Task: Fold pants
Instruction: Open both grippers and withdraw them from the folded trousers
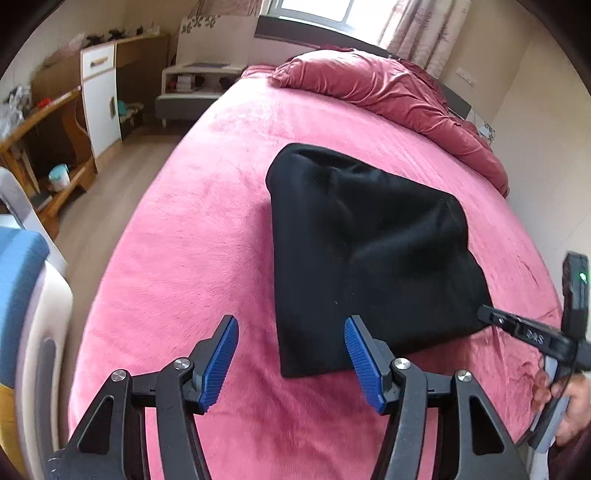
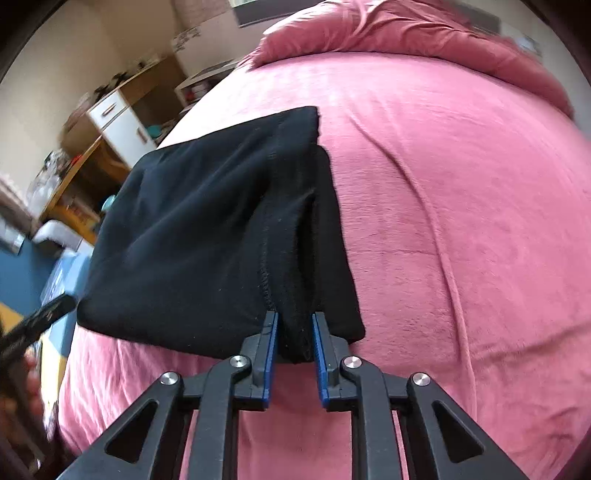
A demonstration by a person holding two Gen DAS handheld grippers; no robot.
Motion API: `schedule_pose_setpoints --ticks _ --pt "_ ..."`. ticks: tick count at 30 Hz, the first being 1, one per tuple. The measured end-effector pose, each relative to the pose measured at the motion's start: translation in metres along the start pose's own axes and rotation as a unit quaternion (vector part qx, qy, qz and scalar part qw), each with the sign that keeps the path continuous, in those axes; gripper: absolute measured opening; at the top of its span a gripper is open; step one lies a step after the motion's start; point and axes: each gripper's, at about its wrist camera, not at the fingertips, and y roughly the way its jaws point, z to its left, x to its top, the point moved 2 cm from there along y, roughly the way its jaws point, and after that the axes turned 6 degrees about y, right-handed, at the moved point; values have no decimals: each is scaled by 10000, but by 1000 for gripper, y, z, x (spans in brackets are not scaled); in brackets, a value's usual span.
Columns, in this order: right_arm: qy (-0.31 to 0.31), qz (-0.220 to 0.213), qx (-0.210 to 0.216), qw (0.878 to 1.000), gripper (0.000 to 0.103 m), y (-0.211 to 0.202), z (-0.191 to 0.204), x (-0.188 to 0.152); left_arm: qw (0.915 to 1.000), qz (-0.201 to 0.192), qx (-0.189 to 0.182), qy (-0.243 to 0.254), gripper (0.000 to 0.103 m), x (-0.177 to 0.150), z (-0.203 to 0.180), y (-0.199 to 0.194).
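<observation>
Pants point(image 1: 365, 251): one pair, black, folded into a compact thick bundle that lies on the pink blanket point(image 1: 207, 236) covering the bed, toward the near edge. Seen from the right wrist camera, the pants point(image 2: 207, 236) show their stacked layers at the near right corner, with a stitched seam running along one layer and several cloth edges lying one over another.

Two grippers are in play. The right gripper point(image 2: 294, 339) has its jaws drawn in narrow around the near edge of the bundle, with black cloth filling the gap between the blue pads point(image 2: 270, 354); it grips that corner of the pants. The left gripper point(image 1: 291, 360) hangs above the blanket just short of the bundle's near left corner, its two blue pads point(image 1: 221, 360) spread wide with only blanket between them.

The left wrist view shows the whole bundle from above and, at the right border, the right gripper point(image 1: 517, 326) reaching to the pants' corner, with the person's right hand point(image 1: 569, 413) on its handle. That view also takes in one rumpled pink duvet point(image 1: 391, 92) at the head of the bed, one window, a white cabinet point(image 1: 100, 96) and wooden shelving point(image 1: 55, 140) along the left wall. The right wrist view shows the duvet point(image 2: 406, 33) only blurred, and catches part of the left gripper's dark body point(image 2: 35, 325) at its left edge.
</observation>
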Motion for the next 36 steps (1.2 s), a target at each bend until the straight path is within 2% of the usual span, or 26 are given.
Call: schedule_pose_setpoints --ticks 4,10,16,19,22,26,30,36 --pt "318 -30 23 9995 17 4 -6 -6 9996 -198 69 175 62 -8 -9 -21" --pt "435 -155 -103 9989 18 0 -1 -10 9987 -403 115 302 62 -20 -15 -44" --pt "382 -208 -305 9986 20 -5 7 -14 9982 -469 182 319 62 -30 -17 -56" --pt "314 -249 -443 9982 25 -9 12 -17 9980 -500 204 320 62 -34 -18 -62" --pt "184 -350 -552 9977 26 -18 20 -21 9977 -531 244 344 62 -38 -21 -66" --pt "133 -650 -786 9947 50 -37 28 -28 9975 -564 282 326 62 -43 -24 -70" --pt "137 -934 -857 9918 61 -57 36 -40 9970 -583 360 353 62 -49 -27 -72" --pt "11 -1050 -838 9909 68 -70 60 -65 9967 -580 468 335 62 -54 -27 -73"
